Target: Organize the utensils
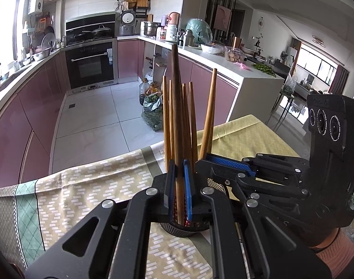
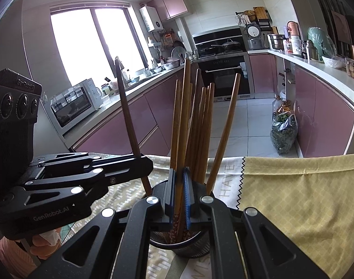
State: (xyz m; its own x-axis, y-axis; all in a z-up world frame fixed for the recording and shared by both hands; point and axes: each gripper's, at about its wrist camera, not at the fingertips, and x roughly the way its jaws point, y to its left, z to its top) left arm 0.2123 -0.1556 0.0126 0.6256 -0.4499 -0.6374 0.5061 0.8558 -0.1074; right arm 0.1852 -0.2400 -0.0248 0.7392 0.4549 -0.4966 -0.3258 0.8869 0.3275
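Note:
A dark mesh holder stands on the cloth-covered table with several wooden chopsticks upright in it. My left gripper is shut on a dark chopstick that points up; its patterned lower end dips into the mouth of the holder. The right wrist view shows this left gripper at the holder's left rim with its chopstick leaning left. My right gripper is shut on a lighter chopstick whose lower end is inside the holder. Both grippers meet over the holder, the right gripper coming in from the right.
A patterned cloth and a yellow cloth cover the table, whose far edge drops to the tiled kitchen floor. A bag of greens and bottles stand on the floor by pink cabinets. A hand in a pink sleeve holds the right gripper.

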